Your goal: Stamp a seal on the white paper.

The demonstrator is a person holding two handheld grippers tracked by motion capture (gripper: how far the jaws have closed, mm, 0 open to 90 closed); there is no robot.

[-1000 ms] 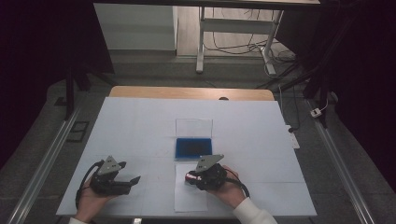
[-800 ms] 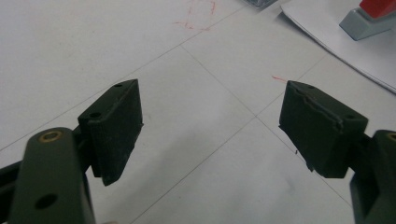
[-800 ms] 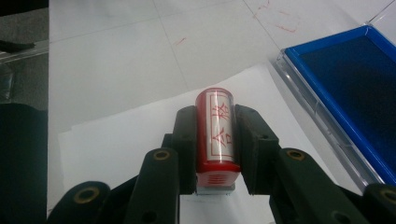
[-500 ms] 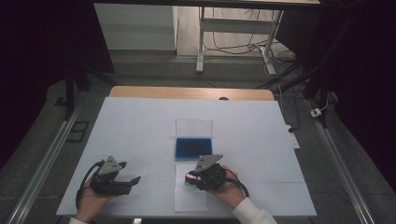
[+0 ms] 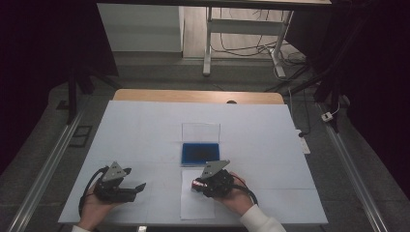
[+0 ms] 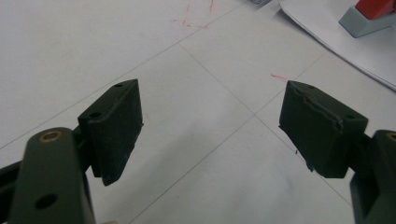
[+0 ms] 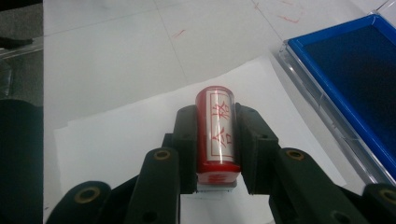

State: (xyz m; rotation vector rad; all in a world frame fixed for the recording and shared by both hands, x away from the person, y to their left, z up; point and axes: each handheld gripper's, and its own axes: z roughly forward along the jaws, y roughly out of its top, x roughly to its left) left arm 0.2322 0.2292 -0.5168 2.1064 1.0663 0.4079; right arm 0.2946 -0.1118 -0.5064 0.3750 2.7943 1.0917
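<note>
White bench [image 5: 145, 125]: right tongs [image 5: 199, 184] clamp the red stamp [image 7: 217, 128], barely moved over the paper [image 5: 196, 205], beside the blue ink pad [image 5: 200, 152]. Left tongs [image 6: 210, 130] wide open, empty. Stamping next, likely.

**Where things lie on the bench**

The ink pad [image 5: 200, 152] sits near the middle of the bench [image 5: 145, 121], with its opened lid [image 5: 200, 132] just behind it, toward the far edge. A sheet of paper [image 5: 193, 205] lies just in front of the ink pad, reaching toward the near edge. The right gripper [image 5: 199, 184] is over the far part of that sheet, its jaws closed around a stamp [image 7: 216, 128], which is held above the paper with the ink pad close by. The left gripper [image 5: 140, 186] rests near the near-left corner, well apart from the paper, jaws spread over bare bench.
</note>
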